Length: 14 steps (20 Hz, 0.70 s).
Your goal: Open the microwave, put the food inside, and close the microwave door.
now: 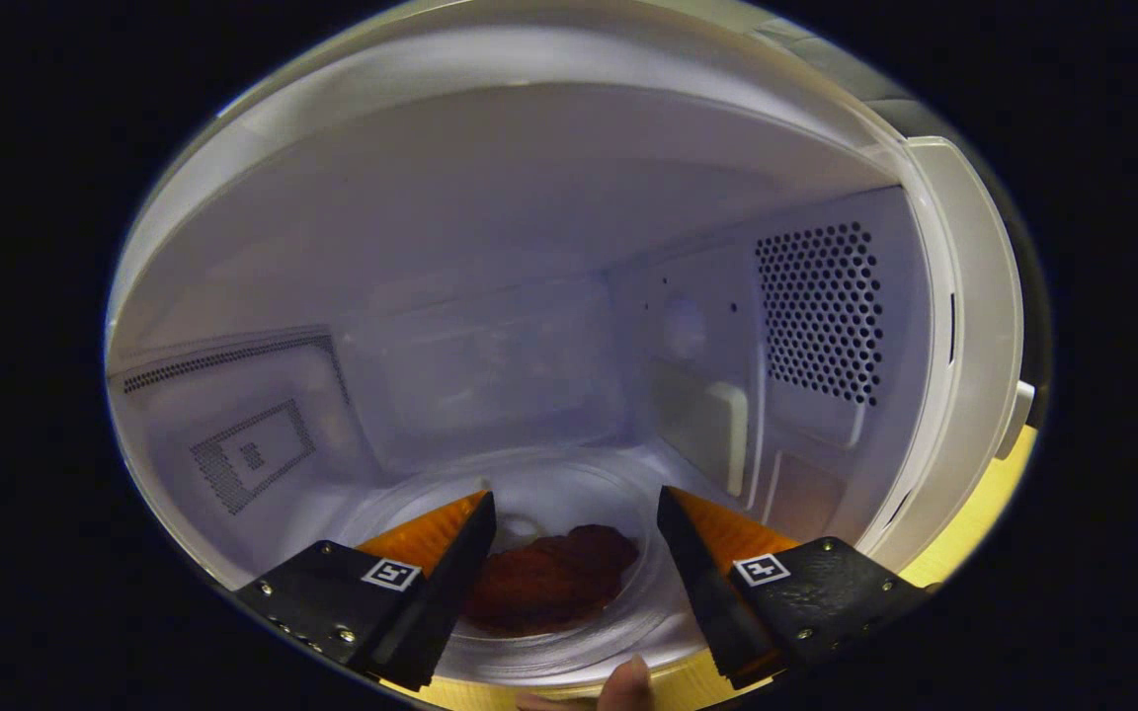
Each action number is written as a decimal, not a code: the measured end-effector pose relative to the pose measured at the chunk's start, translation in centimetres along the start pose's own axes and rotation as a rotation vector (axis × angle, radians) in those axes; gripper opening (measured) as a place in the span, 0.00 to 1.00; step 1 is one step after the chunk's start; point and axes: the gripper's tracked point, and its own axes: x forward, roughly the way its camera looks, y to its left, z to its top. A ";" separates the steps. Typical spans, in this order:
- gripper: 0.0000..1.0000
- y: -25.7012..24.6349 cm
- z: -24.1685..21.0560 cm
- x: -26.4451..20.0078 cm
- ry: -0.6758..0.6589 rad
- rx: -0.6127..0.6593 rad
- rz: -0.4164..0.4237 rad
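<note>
Looking into the open microwave [549, 296], free room is seen from the perforated left wall to the vented right wall. Dark reddish-brown food [554, 585] is seen lying on the glass turntable [569, 652], between the fingers. The gripper [576, 518] is held wide apart, gripping nothing

The microwave [529, 247] was white inside, its walls and ceiling shaded a pale bluish grey, and the right wall carried a vent panel [819, 311] patterned with close rows of small dark round holes. The left wall showed a dotted strip and a dotted rectangle [251, 456] of fine dark perforations, while the food [554, 583], a dark reddish-brown piece, lay on the clear, whitish glass turntable [569, 657] between the parted fingers of the gripper [576, 518]. Each finger bore a small black-and-white square marker [390, 574], and the surface [974, 523] beside the oven was yellow.
</note>
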 end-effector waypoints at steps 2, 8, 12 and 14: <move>1.00 0.4 0.8 -1.3 -0.019 -0.025 0.002; 0.99 5.5 5.9 -13.4 -0.127 -0.082 0.273; 0.99 7.9 8.6 -23.8 -0.184 -0.130 0.467; 0.99 9.0 9.9 -29.2 -0.216 -0.136 0.561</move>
